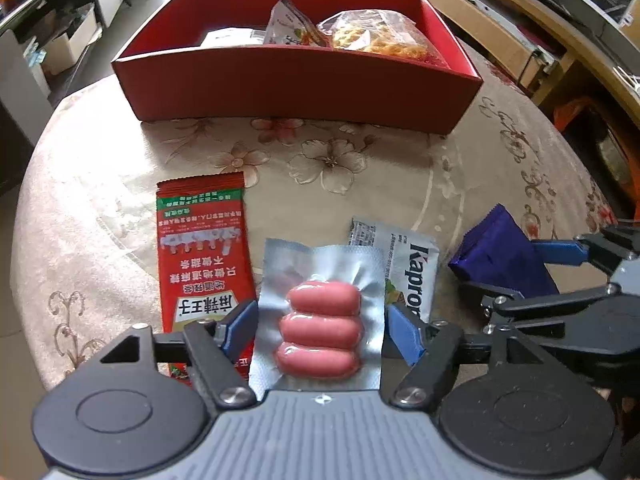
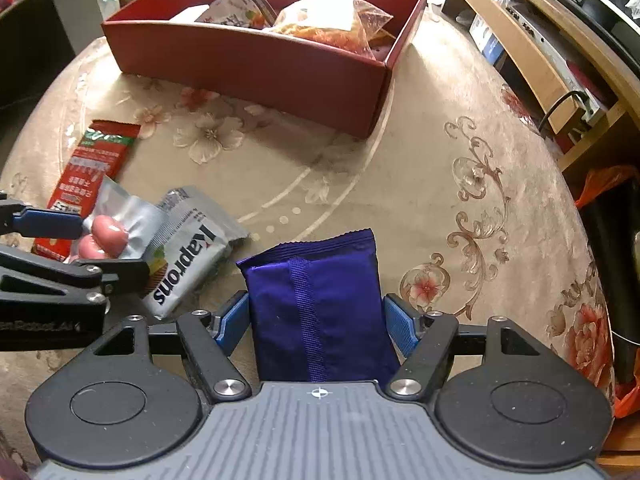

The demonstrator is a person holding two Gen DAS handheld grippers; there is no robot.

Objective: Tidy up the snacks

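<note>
A silver vacuum pack of three pink sausages (image 1: 320,264) lies on the floral tablecloth between the fingers of my left gripper (image 1: 322,310). The blue pads stand at its two side edges without squeezing it, so the gripper is open. To its left lies a long red packet (image 1: 200,248), and a grey Kaprons packet (image 1: 412,272) is partly under its right side. My right gripper (image 2: 317,302) is shut on a purple packet (image 2: 316,320), a pad against each long edge. The red box (image 1: 296,88) stands beyond, holding several snack bags.
The round table's edge (image 2: 592,264) curves close on the right, with an orange bag and a wooden shelf unit (image 2: 532,52) beyond it. The two grippers work side by side, the left gripper (image 2: 116,246) just left of the purple packet. Bare cloth (image 2: 304,168) lies between the packets and the box.
</note>
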